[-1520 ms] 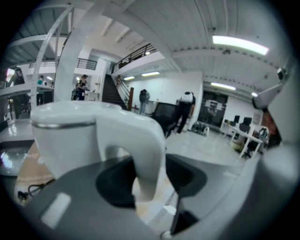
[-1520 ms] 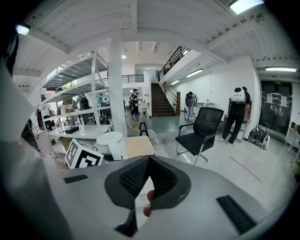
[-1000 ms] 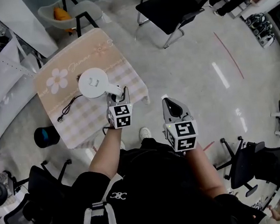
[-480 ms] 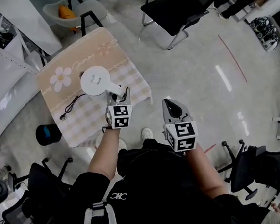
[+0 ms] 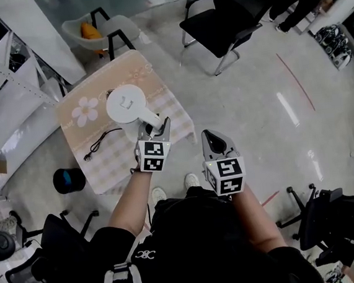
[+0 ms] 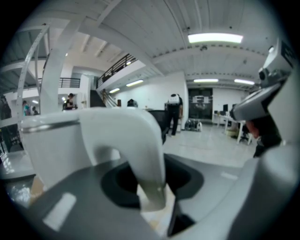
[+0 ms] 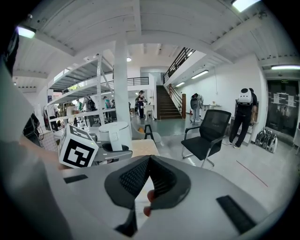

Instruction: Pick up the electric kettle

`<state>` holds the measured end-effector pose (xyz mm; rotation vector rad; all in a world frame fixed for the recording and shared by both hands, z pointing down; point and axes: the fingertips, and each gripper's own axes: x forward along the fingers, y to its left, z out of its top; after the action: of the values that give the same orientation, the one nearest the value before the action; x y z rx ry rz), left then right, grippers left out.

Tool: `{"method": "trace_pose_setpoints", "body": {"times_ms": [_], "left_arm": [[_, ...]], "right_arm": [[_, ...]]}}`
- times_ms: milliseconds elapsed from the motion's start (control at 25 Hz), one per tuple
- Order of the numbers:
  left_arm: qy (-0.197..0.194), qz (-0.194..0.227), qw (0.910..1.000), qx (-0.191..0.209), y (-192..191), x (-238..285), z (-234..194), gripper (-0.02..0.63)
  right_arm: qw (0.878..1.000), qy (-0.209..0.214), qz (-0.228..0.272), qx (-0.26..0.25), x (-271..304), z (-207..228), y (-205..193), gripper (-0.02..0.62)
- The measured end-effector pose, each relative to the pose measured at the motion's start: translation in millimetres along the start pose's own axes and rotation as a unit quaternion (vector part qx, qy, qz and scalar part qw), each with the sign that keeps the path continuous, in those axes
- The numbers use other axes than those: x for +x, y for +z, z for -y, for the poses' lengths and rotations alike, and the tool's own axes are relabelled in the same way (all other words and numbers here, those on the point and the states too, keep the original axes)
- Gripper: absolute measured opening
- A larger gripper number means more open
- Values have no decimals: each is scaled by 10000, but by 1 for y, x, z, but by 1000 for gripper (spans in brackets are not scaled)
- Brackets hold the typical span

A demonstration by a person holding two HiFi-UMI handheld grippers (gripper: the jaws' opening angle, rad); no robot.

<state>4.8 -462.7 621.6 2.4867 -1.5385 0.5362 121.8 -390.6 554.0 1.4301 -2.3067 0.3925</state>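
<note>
Now we have the white electric kettle [image 5: 126,105] over the cloth-covered counter [image 5: 105,169]. Its round lid faces up at us in the head view, and its curved handle [image 5: 150,118] points back toward our body. Our left tongs [image 5: 153,129] are clamped on that handle. In the left gripper view the white arch drops straight down between the two black pads [image 6: 116,183], which press on it from either side, and the kettle's body stands just beyond to the left. Whether the kettle's underside is clear of the counter we cannot tell from any view. A black cord [image 5: 100,141] lies on the cloth just beside the kettle and runs off toward the counter's near left corner. Our right tongs [image 5: 209,136] hang well apart from the kettle, off the counter's edge and above the pale floor [image 5: 254,99]. Their tips are pressed together with nothing between them. A black office chair [image 5: 229,8] stands on the floor beyond.

Against the head view of a second ago, the kettle's lid shows a little larger while the counter shows a little smaller, so the kettle has come up toward us. The left tongs gripped the handle then as they do now. The right tongs sit at much the same spot in the view, closed as before.
</note>
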Motion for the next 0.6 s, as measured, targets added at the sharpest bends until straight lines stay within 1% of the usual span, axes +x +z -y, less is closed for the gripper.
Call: {"method": "trace_pose_setpoints", "body": {"times_ms": [360, 480, 600], "left_arm": [[-190, 25, 9998, 104, 51, -57, 17, 130], [-167, 30, 9997, 178, 65, -75, 20, 130], [-121, 51, 9997, 207, 76, -92, 19, 130]], "right_arm": [[9981, 46, 529, 324, 1, -7, 35, -5], [9974, 17, 660, 292, 2, -12, 47, -5], [9965, 115, 806, 178, 5, -23, 61, -5]]}}
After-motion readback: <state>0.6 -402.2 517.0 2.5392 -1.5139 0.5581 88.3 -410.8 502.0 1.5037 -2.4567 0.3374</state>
